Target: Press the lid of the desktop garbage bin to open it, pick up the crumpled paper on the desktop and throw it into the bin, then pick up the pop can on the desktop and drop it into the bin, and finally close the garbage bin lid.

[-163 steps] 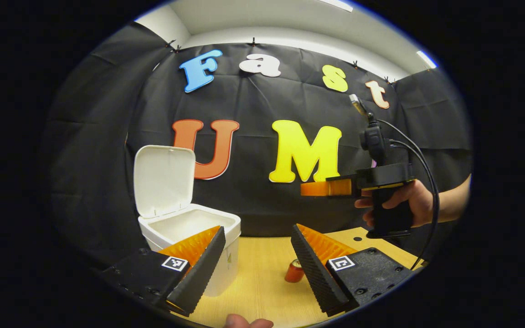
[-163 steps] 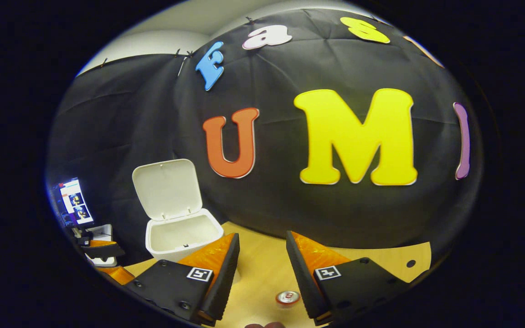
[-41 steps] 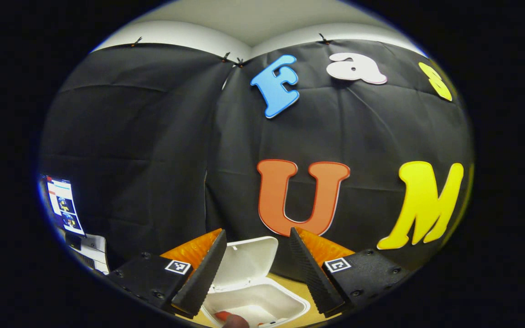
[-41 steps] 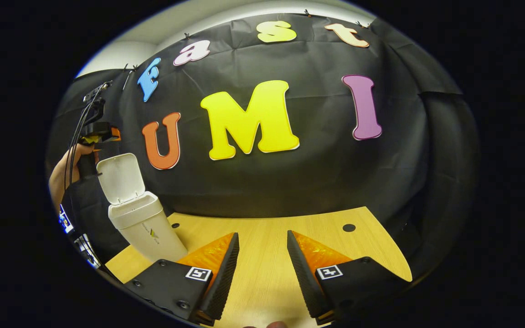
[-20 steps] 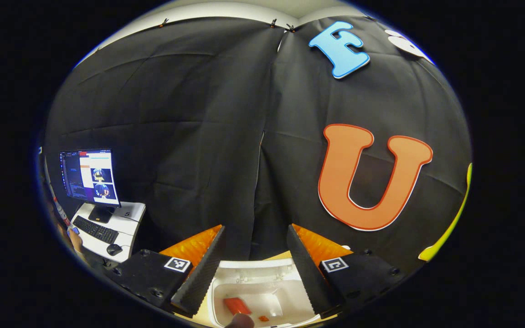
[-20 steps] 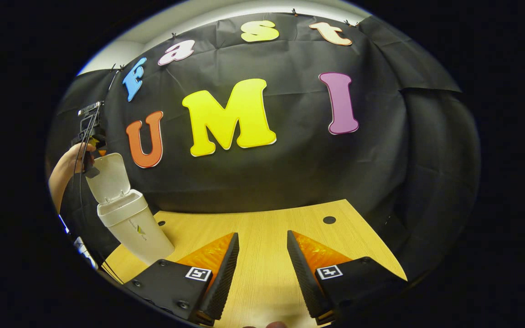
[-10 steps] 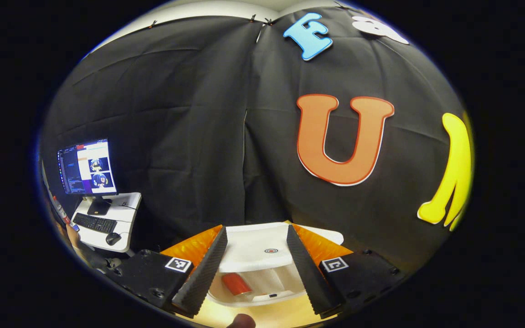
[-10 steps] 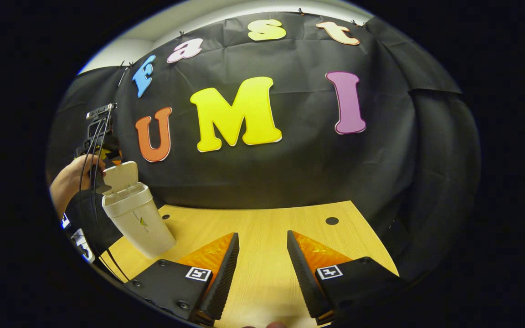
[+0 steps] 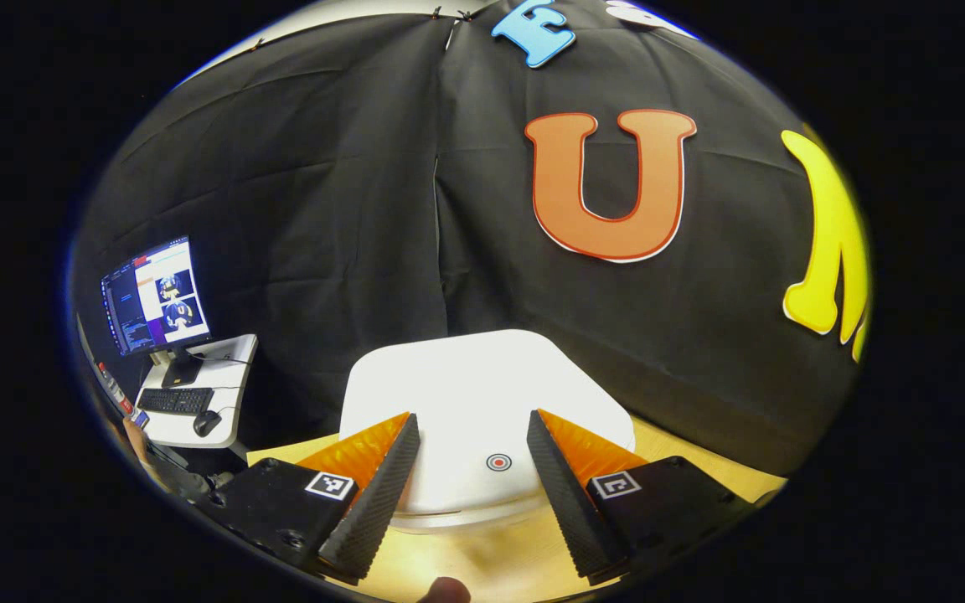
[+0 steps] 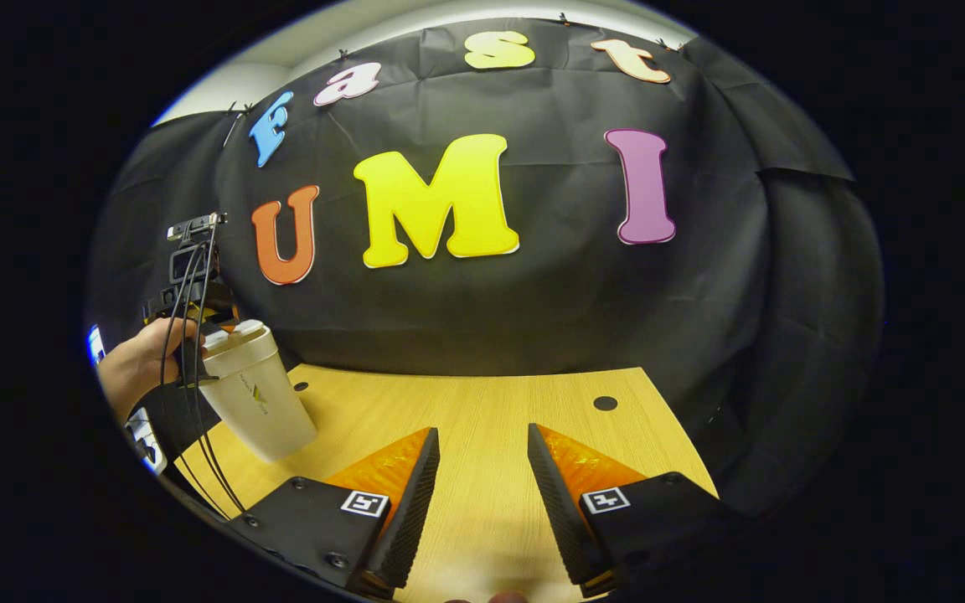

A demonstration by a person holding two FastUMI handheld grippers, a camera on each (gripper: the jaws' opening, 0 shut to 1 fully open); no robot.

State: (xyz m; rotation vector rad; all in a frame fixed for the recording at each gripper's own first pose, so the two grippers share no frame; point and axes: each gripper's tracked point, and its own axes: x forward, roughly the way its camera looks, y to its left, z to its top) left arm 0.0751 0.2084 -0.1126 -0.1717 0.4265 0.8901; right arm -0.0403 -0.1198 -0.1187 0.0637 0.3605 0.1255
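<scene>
A black cloth wall backed a wooden counter (image 10: 482, 402). Far to the left of the left tool (image 9: 467, 477), beyond the cloth's edge, a monitor (image 9: 154, 296) stood on a small desk (image 9: 198, 402) with a keyboard (image 9: 162, 400). Directly ahead of and below that tool lay the bin (image 10: 260, 402), its lid (image 9: 474, 402) down flat, a round mark (image 9: 498, 461) showing between the spread, empty fingers. Whether the lid had latched could not be told. In the right gripper view the left tool sat over the bin's top, a hand (image 10: 139, 360) gripping it. The right tool (image 10: 482, 494) hung open and empty above bare counter, the bin well off to its left. No paper or can lay on the counter, so both were presumably inside. The left tool was by far the nearer for any final press, straight down.
</scene>
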